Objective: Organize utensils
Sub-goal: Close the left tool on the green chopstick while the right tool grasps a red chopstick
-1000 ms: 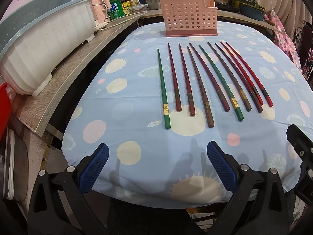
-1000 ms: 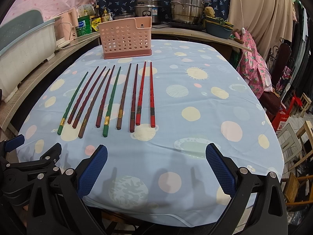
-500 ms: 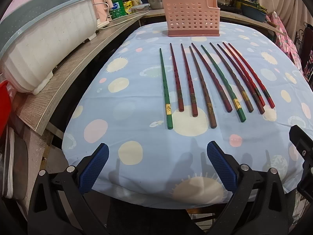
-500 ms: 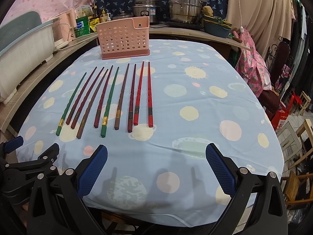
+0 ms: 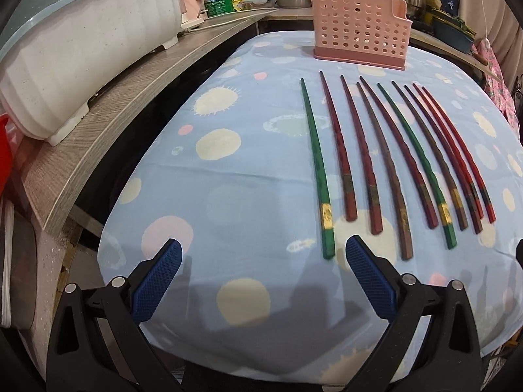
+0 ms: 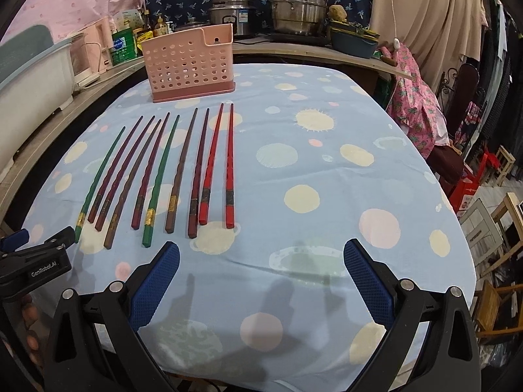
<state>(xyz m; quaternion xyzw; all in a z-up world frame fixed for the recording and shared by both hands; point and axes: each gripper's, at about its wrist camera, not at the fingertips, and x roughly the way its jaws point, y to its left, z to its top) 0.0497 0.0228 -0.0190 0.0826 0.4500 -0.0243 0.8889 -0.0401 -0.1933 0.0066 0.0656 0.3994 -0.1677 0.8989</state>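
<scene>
Several chopsticks lie side by side on the blue spotted tablecloth (image 5: 228, 196), thick ends toward me: green ones (image 5: 318, 176) (image 6: 160, 179), dark red, brown (image 5: 385, 176) and bright red ones (image 6: 229, 166). A pink perforated holder (image 5: 359, 39) (image 6: 189, 65) stands upright beyond their tips. My left gripper (image 5: 261, 274) hovers open over the near table edge, its right pad (image 5: 369, 277) just short of the leftmost green chopstick's end. My right gripper (image 6: 261, 277) is open and empty, to the right of the row's near ends. The left gripper's body (image 6: 36, 261) shows at that view's left edge.
A grey wooden counter (image 5: 114, 121) runs along the left with a white and teal tub (image 5: 81, 42). Bottles (image 6: 124, 45) and steel pots (image 6: 297, 6) stand on the shelf behind the holder. Chairs and pink cloth (image 6: 415, 98) crowd the right side of the table.
Both grippers have moved forward toward the chopsticks, which now look larger and closer. The left gripper has shifted left, so the green chopstick sits by its right pad. Jaws stay open.
</scene>
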